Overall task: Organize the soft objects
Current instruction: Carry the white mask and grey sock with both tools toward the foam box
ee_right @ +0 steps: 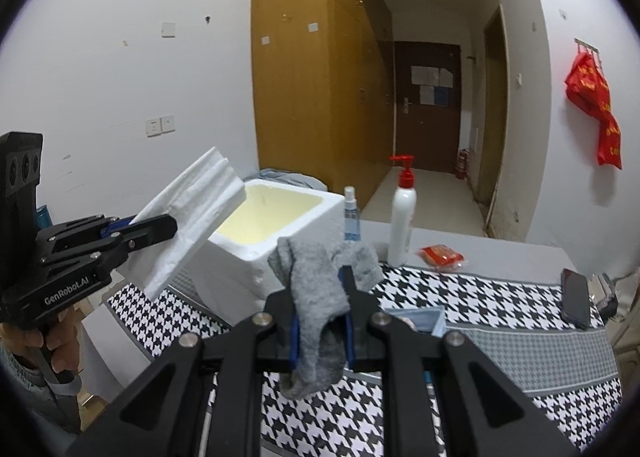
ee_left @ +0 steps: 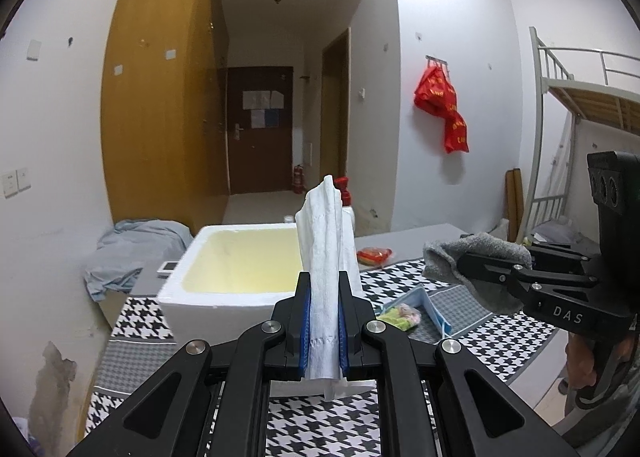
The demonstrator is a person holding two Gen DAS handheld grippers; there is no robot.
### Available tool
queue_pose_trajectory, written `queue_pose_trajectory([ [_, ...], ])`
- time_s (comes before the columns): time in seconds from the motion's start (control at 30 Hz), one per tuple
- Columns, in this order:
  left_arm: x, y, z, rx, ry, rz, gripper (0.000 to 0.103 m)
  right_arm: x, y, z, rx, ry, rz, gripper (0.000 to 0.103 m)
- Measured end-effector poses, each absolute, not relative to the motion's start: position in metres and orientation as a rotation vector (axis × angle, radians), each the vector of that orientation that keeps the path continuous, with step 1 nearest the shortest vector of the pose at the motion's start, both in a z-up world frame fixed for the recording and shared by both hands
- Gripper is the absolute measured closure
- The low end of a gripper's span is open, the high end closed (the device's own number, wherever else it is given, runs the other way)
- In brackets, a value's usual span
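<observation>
Left tool (ee_left: 324,321) and right tool (ee_right: 322,327) clamped, raised.

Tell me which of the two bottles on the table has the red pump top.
The tall white bottle, standing right of the foam box. The other, the small clear spray bottle beside it, is shorter with a white cap.

The right hand-held gripper (ee_left: 460,263) reads "DAS", the left hand-held gripper (ee_right: 172,227) "GenRobot.AI".

A foam box (ee_right: 280,233) stands on the desk (ee_right: 520,297) toward its left end. Right of the box stand 2 bottles: a spray bottle (ee_right: 351,217) just beside it, then a pump bottle (ee_right: 402,225). A packet (ee_right: 440,255) lies right of them, and a phone (ee_right: 576,297) lies near the desk's right edge.
</observation>
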State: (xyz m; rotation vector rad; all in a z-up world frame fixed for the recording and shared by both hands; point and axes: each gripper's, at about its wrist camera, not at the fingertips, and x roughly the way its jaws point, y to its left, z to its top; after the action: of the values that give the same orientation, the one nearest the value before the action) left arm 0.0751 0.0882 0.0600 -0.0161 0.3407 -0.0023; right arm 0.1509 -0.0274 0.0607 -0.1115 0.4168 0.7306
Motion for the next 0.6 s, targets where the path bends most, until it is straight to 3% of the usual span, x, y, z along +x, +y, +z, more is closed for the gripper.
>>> queue_pose_trajectory([
  [0.6, 0.053, 0.118, 0.064, -0.043, 0.313, 0.092, 0.091, 0.138, 0.02, 0.07, -0.18, 0.385, 0.832, 0.083],
])
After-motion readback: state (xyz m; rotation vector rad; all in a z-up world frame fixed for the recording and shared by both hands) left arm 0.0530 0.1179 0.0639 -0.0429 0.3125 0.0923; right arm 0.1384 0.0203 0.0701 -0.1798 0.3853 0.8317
